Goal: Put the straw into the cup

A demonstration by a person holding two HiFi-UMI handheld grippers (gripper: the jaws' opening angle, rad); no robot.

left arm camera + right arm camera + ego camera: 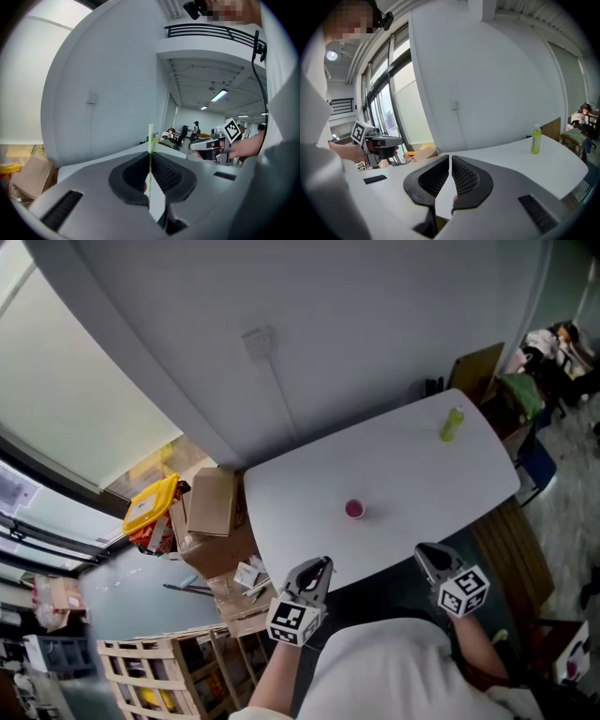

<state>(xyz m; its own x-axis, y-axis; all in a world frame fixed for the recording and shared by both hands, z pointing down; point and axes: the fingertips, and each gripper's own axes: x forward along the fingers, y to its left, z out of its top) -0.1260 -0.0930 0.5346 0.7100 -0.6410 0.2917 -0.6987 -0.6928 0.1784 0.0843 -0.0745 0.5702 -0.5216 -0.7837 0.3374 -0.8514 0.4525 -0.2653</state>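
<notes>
A small pink cup (353, 509) stands near the front middle of the white table (412, 465). Both grippers hover at the table's near edge, short of the cup. My left gripper (322, 565) is shut on a thin white-and-green straw (151, 137), which sticks up between its jaws in the left gripper view. My right gripper (424, 550) is to the cup's right; its jaws (450, 161) stand together with nothing between them. The straw does not show in the head view. Each gripper view shows the other gripper: right gripper (212, 143), left gripper (383, 139).
A green bottle (452, 424) stands at the table's far right, also the bottle (536, 139). Cardboard boxes (212, 502), a yellow bin (150, 505) and a wooden pallet (159, 671) crowd the floor at left. A bench (511, 554) runs along the table's right.
</notes>
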